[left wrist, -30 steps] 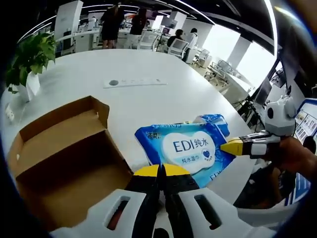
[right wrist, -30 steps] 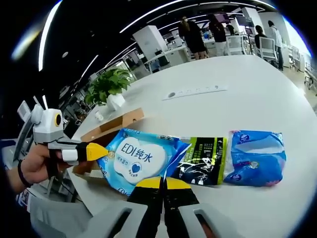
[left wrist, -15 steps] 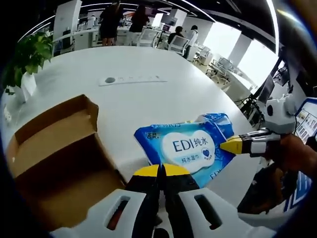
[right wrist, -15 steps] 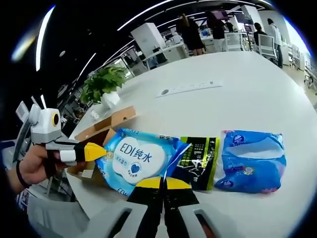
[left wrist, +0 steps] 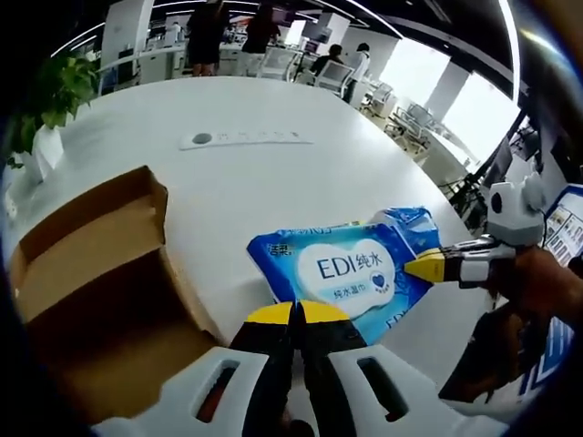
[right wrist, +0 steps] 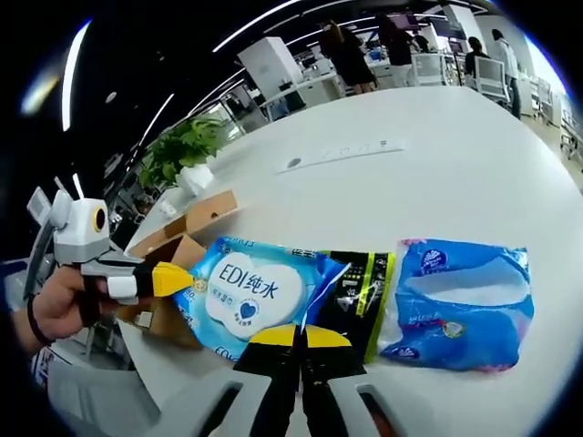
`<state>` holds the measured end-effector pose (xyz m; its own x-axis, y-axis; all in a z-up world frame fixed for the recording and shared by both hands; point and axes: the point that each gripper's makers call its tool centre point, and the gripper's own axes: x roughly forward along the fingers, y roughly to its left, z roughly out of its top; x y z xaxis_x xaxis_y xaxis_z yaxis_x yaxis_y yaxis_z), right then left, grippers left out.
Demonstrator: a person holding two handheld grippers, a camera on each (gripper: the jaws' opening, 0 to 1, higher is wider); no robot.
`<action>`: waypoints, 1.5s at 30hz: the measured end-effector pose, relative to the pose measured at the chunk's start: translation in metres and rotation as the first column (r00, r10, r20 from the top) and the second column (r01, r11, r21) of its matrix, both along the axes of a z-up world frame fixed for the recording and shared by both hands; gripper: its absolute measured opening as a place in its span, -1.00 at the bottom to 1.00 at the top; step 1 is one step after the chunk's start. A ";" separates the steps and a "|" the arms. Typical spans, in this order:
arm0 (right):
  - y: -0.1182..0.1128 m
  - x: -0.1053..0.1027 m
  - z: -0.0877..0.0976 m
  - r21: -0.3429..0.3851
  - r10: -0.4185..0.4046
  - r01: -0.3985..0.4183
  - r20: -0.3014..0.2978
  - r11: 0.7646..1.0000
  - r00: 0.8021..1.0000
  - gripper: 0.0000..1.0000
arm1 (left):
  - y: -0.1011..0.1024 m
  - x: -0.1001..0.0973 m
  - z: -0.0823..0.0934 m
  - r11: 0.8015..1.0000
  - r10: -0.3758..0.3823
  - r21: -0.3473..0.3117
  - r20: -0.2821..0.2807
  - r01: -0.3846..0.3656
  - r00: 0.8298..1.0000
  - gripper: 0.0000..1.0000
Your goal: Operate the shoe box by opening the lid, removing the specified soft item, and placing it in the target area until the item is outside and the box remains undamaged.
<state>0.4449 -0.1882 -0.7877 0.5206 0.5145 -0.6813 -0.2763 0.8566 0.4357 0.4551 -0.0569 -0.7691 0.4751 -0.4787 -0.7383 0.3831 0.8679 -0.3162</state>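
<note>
Both grippers, the left gripper [left wrist: 293, 314] and right gripper [right wrist: 296, 335], pinch the wipes pack [left wrist: 346, 273], jaws pressed together on it. Over the last second it has drifted right, away from the open shoe box [left wrist: 86, 273], toward the other packs [right wrist: 460, 291], so removal looks nearly done.

three soft packs [right wrist: 250, 293] [right wrist: 357, 291] [right wrist: 460, 303], one open shoe box [left wrist: 96, 291], one potted plant [right wrist: 182, 155].

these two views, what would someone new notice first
The blue EDI wipes pack stands out, held between both shut grippers: the left gripper at one edge, the right gripper at the other. Beside it on the white table sits the open cardboard box. In the right gripper view, a black-and-green pack and a second blue pack lie alongside.
</note>
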 end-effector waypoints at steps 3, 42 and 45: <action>-0.003 0.005 -0.005 -0.009 0.002 -0.002 -0.003 1.000 1.000 -1.00 | -0.003 0.003 -0.004 1.000 0.005 -0.001 -0.004 -0.005 1.000 -1.00; -0.020 0.031 -0.029 -0.120 -0.025 0.026 0.007 0.992 1.000 -1.00 | -0.016 0.025 -0.033 0.999 0.039 0.000 -0.068 -0.039 0.997 -1.00; -0.020 0.031 -0.029 -0.133 -0.030 0.031 0.014 0.991 0.999 -1.00 | -0.015 0.026 -0.033 0.999 0.040 -0.004 -0.075 -0.040 0.996 -0.99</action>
